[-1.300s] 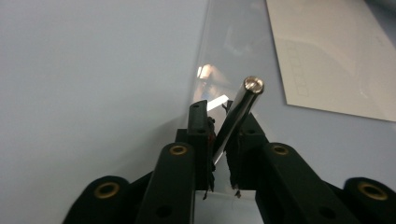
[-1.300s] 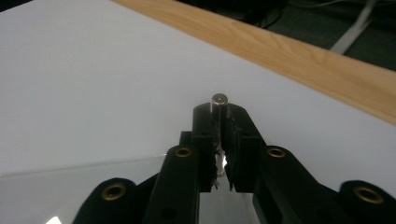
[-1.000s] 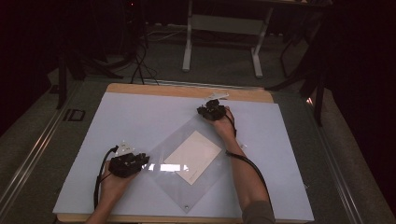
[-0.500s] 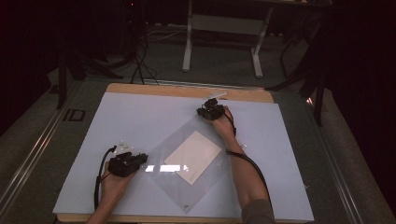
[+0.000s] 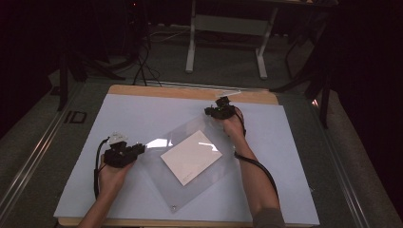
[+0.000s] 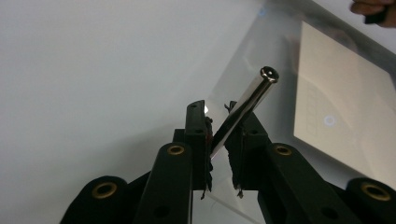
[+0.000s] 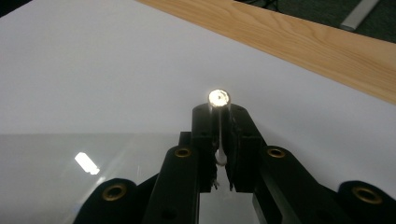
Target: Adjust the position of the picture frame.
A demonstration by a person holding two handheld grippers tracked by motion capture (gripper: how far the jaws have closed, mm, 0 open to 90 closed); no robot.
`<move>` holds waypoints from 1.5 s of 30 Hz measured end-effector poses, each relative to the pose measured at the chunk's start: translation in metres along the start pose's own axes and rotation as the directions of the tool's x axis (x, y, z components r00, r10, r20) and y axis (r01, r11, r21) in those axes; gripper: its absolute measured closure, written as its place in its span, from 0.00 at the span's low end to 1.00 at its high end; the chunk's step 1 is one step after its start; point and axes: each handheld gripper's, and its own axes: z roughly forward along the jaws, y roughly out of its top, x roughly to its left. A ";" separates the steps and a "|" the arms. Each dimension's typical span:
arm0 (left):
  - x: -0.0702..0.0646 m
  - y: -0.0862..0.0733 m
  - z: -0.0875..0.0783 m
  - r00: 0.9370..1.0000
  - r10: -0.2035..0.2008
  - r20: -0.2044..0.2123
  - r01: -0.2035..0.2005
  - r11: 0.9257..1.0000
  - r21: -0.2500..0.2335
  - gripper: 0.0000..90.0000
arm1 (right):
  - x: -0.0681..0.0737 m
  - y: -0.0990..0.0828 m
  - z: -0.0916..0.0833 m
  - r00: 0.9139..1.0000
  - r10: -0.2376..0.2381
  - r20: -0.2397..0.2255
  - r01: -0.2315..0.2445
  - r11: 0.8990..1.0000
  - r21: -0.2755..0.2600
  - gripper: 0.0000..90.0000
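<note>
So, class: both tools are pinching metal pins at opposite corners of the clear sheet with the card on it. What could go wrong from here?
1. The left tool holds its metal pin at a slant between the pads, so it might twist or slip out.
2. The white card lies loose on the clear sheet; lifting unevenly may slide it off.
3. The right tool grips its pin near the sheet's edge; a sharp pull could crease the sheet.
</note>
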 end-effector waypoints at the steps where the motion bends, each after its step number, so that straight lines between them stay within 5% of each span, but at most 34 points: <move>1: 0.001 0.003 0.001 1.000 0.005 -0.004 -0.005 1.000 -0.002 0.88 | -0.002 -0.002 -0.004 1.000 0.012 0.001 -0.012 1.000 -0.003 0.92; 8: 0.014 0.033 0.016 0.998 0.056 0.010 -0.057 0.998 0.024 0.88 | -0.009 -0.018 -0.029 0.998 0.067 0.016 -0.067 0.998 -0.016 0.92; 21: 0.035 0.069 0.071 0.999 0.048 0.012 -0.049 0.995 0.087 0.90 | -0.004 -0.051 -0.079 0.995 0.070 0.066 -0.067 0.997 -0.034 0.90; 34: 0.027 0.065 0.101 1.000 0.008 0.011 -0.009 0.991 0.137 0.90 | -0.014 -0.073 -0.089 0.990 0.108 0.088 -0.107 0.994 -0.021 0.89; 45: 0.023 0.060 0.106 1.000 0.003 0.009 -0.004 0.989 0.150 0.90 | -0.018 -0.087 -0.081 0.987 0.128 0.100 -0.128 0.992 -0.005 0.90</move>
